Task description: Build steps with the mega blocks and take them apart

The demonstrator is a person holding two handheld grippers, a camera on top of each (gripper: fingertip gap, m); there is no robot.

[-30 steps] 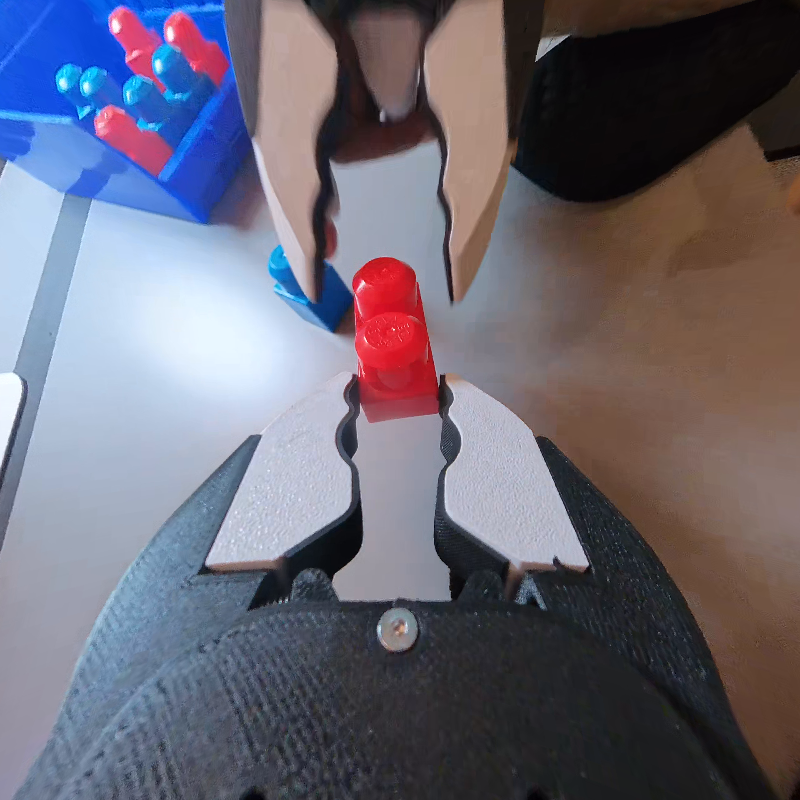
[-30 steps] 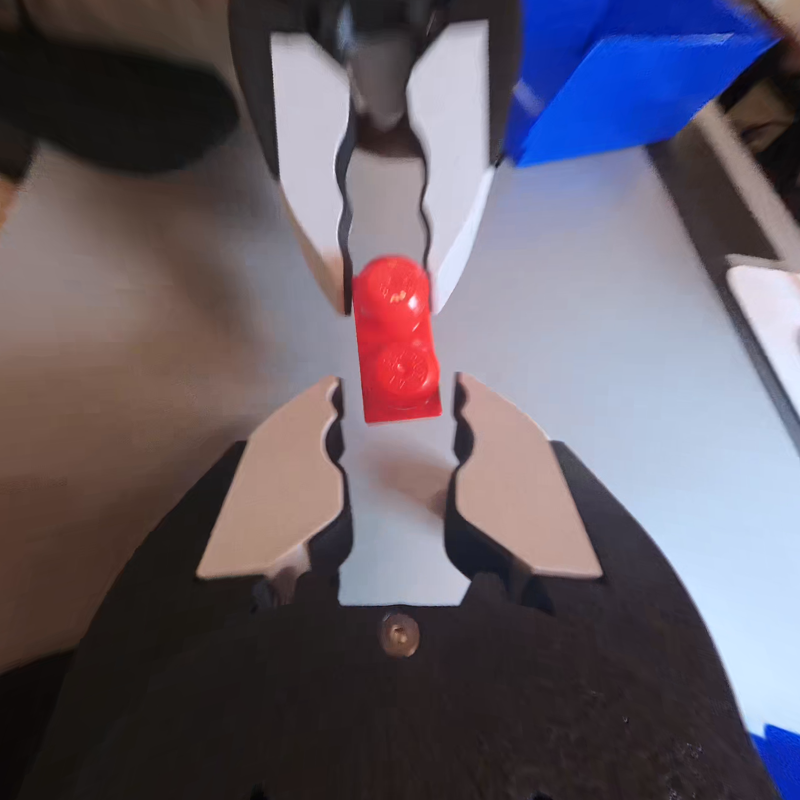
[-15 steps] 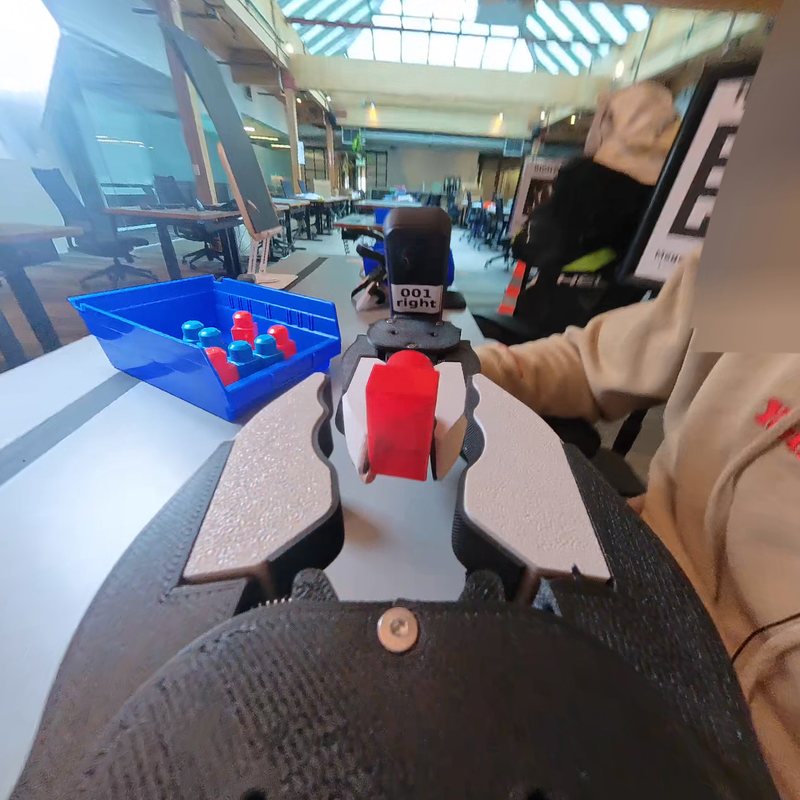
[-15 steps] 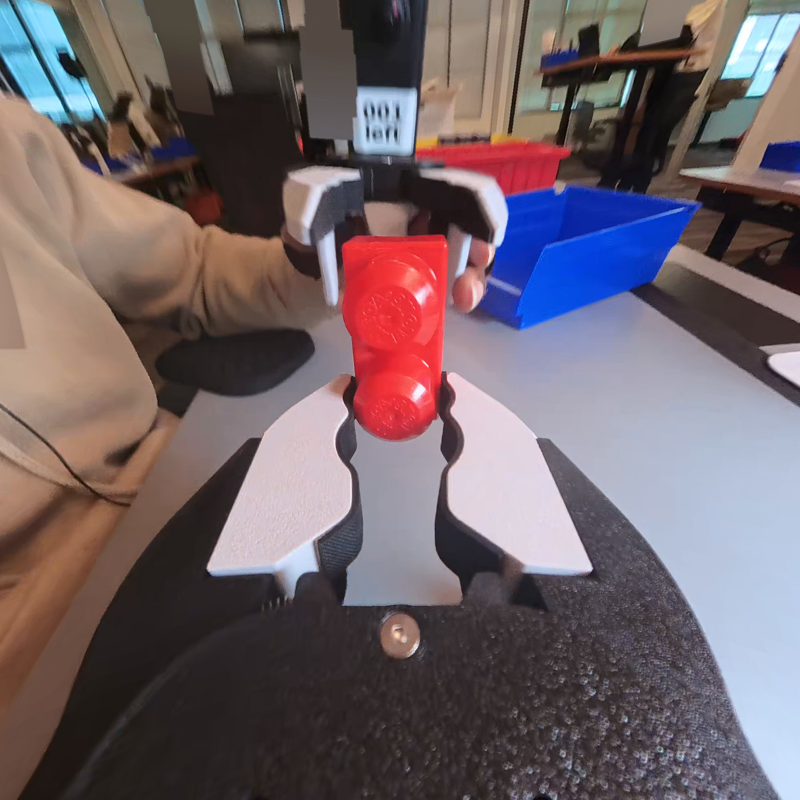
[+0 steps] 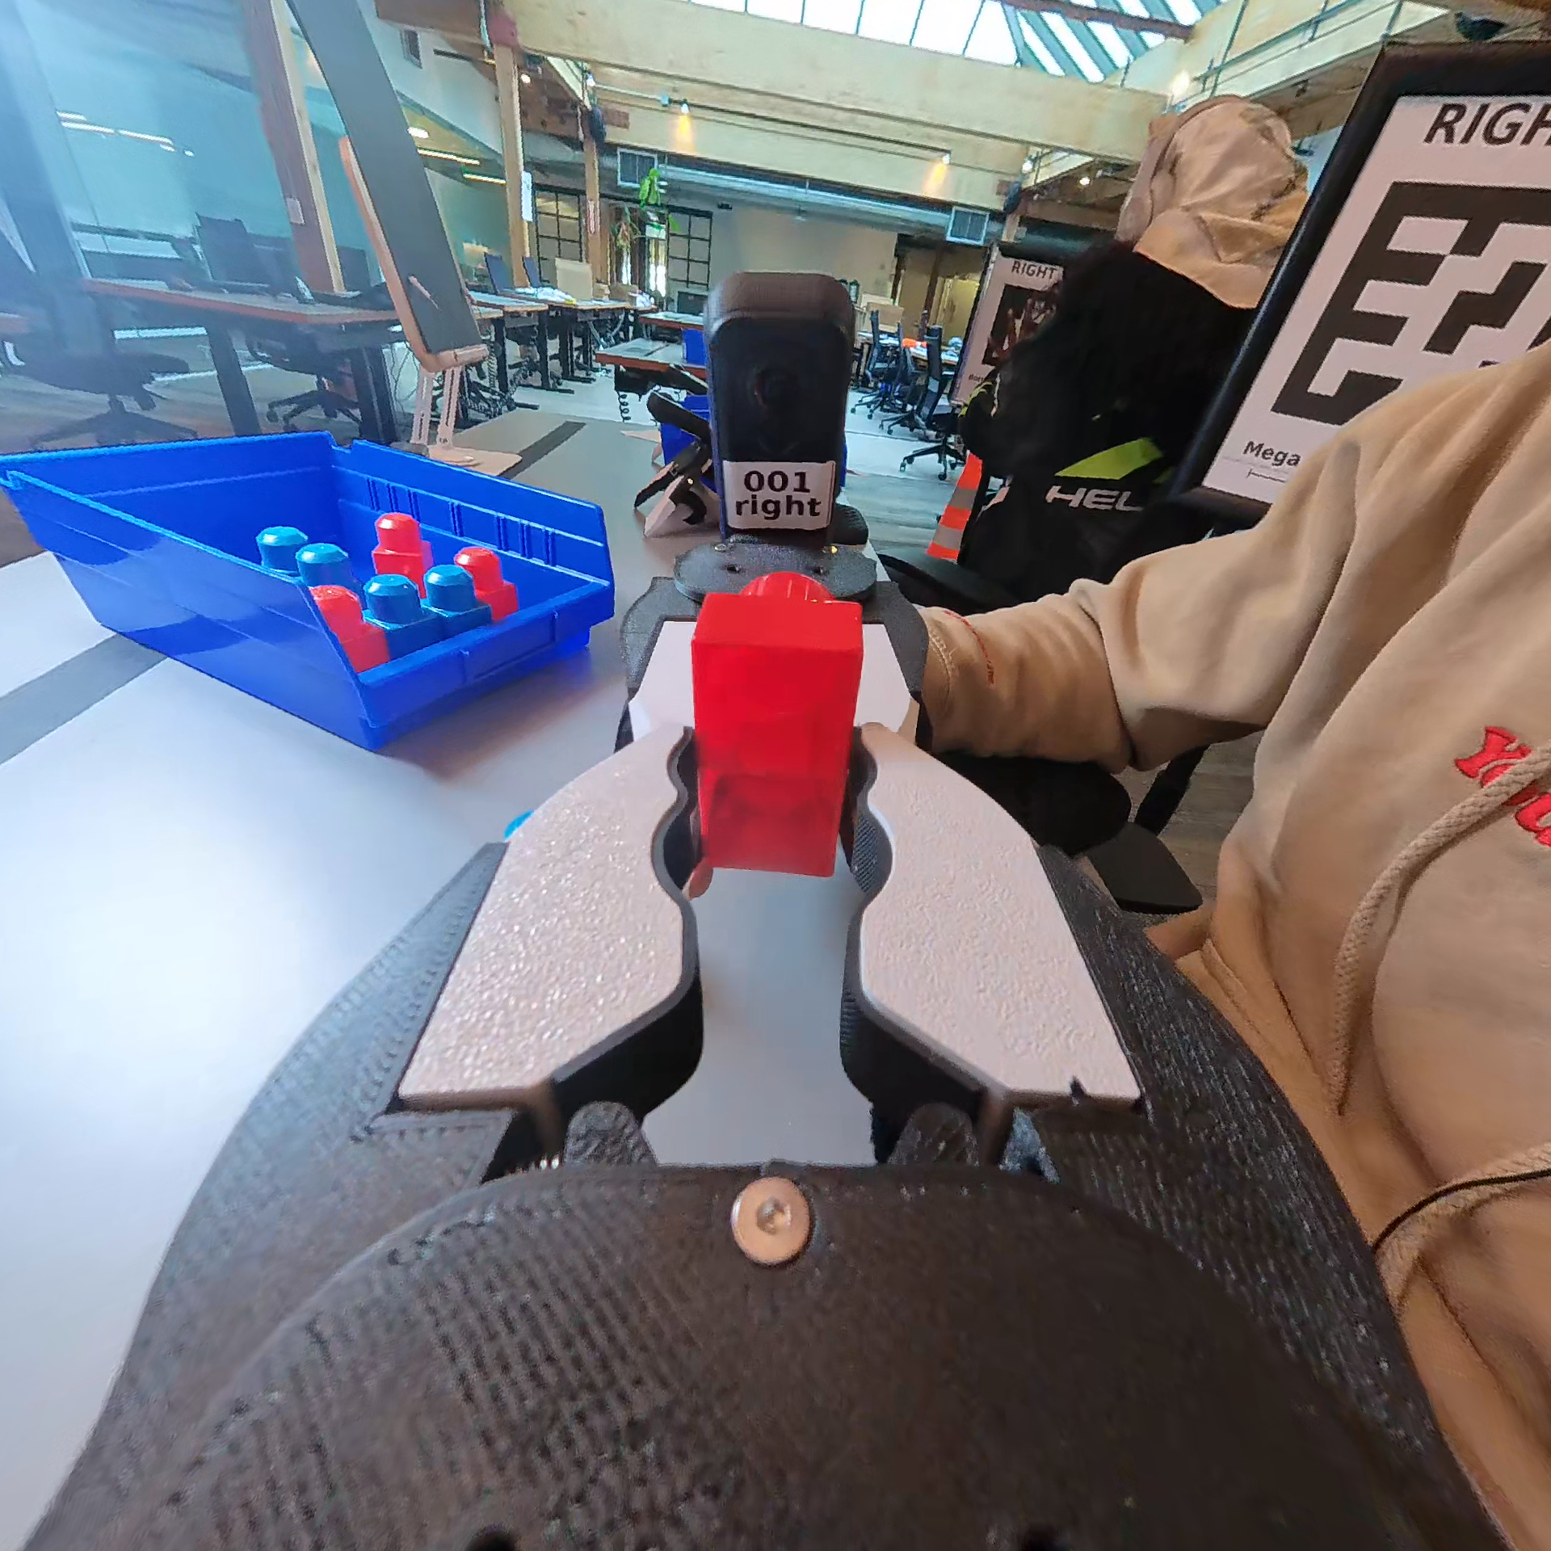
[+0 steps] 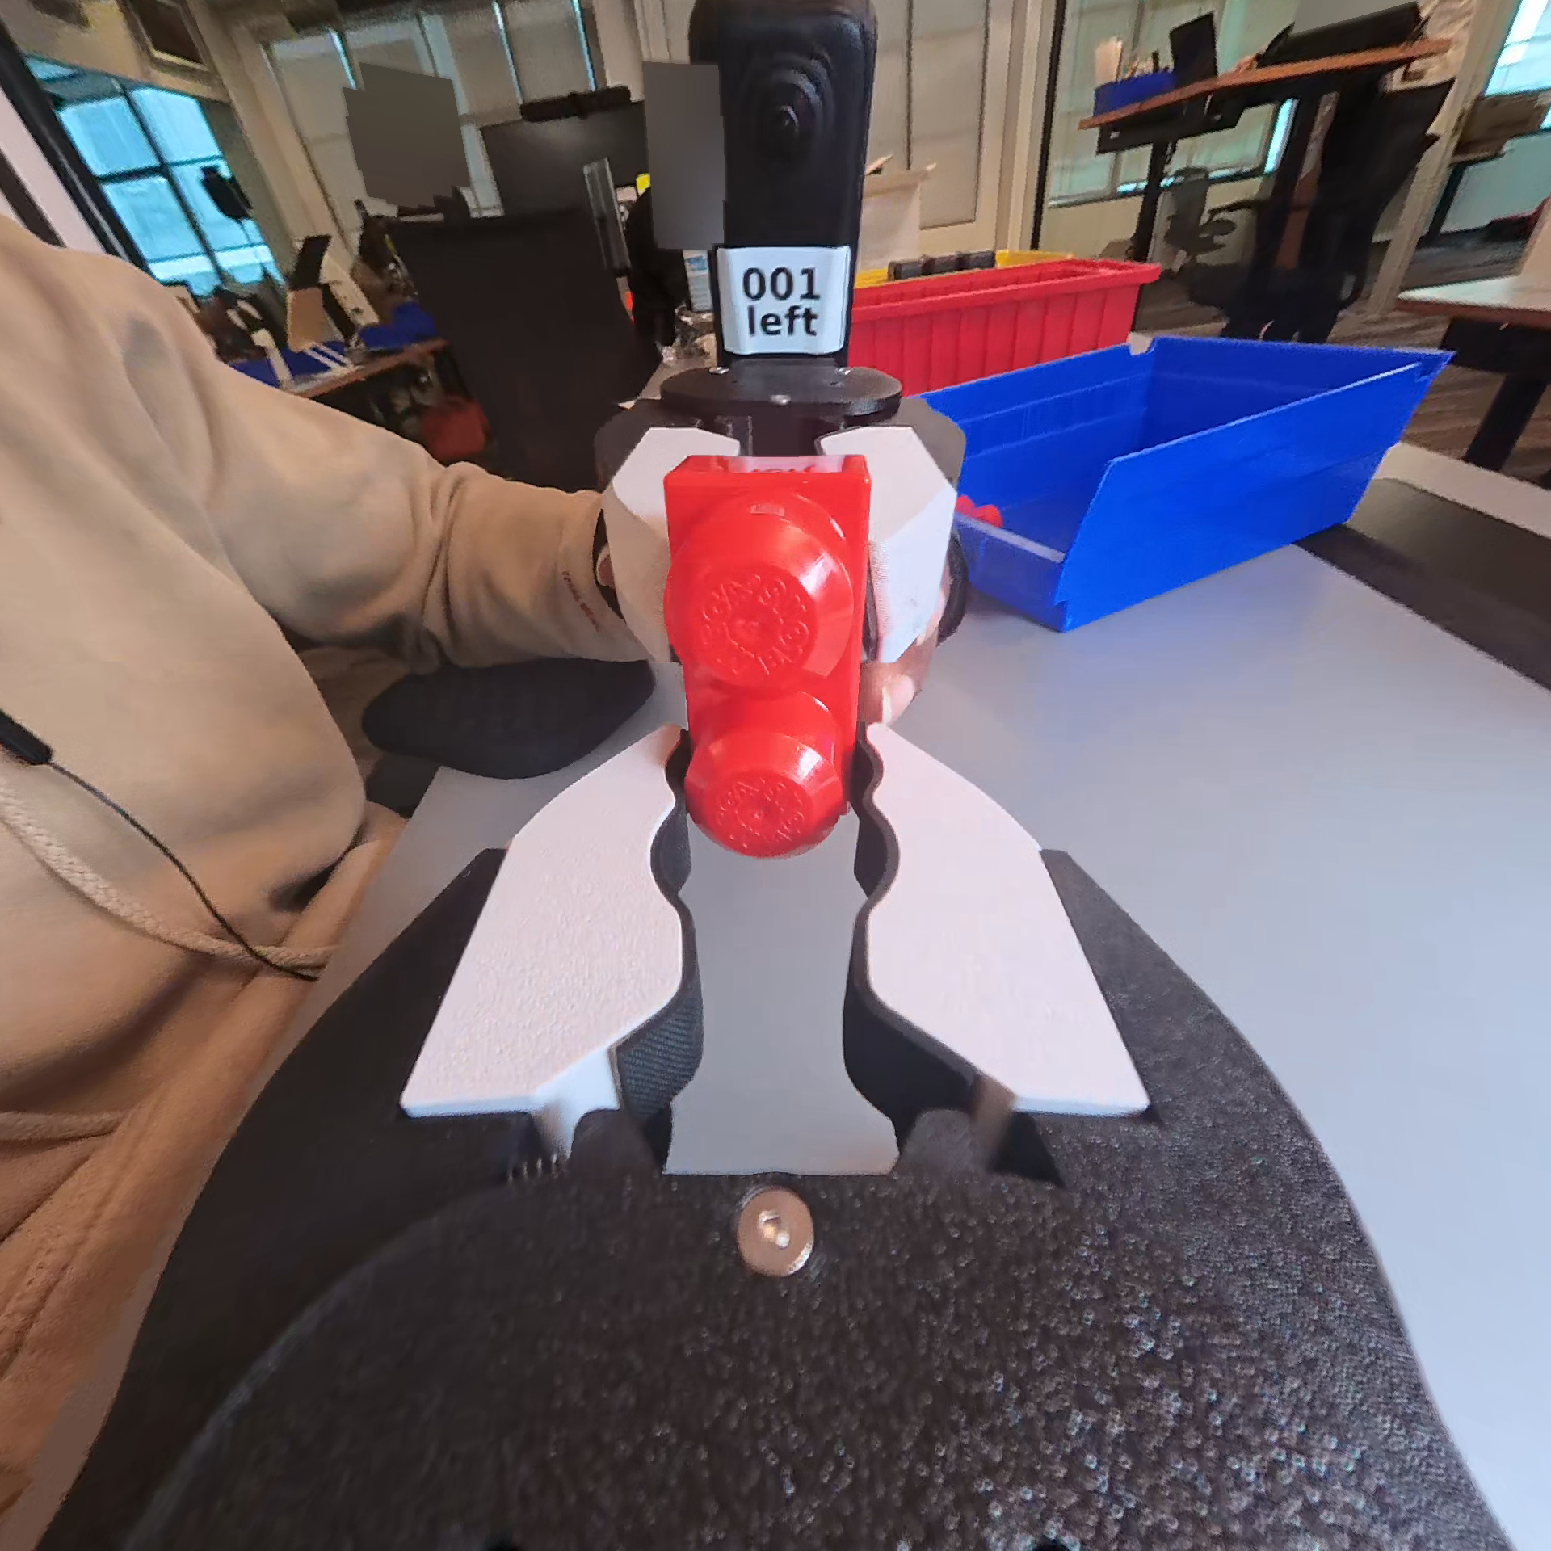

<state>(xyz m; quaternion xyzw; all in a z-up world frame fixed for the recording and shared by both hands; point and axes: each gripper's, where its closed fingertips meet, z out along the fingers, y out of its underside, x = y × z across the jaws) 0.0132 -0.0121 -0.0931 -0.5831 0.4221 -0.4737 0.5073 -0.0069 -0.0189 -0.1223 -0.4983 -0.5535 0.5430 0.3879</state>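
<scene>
Two tools (image 5: 768,785) (image 6: 768,768) clamp one red block (image 6: 764,604).

We see a bright red block (image 5: 776,738) between white, grainy-textured fingers (image 5: 579,940) set in black ribbed housing. Its two round studs (image 6: 759,613) are the same glossy red, with embossed rings. At ten o'clock in the left wrist view sits a blue bin (image 5: 210,587) holding red and blue blocks (image 5: 394,587). At two o'clock in the right wrist view stands a red crate (image 6: 990,315). The table (image 5: 168,881) is pale grey with a dark stripe. The sleeve (image 5: 1175,604) at three o'clock is beige.
</scene>
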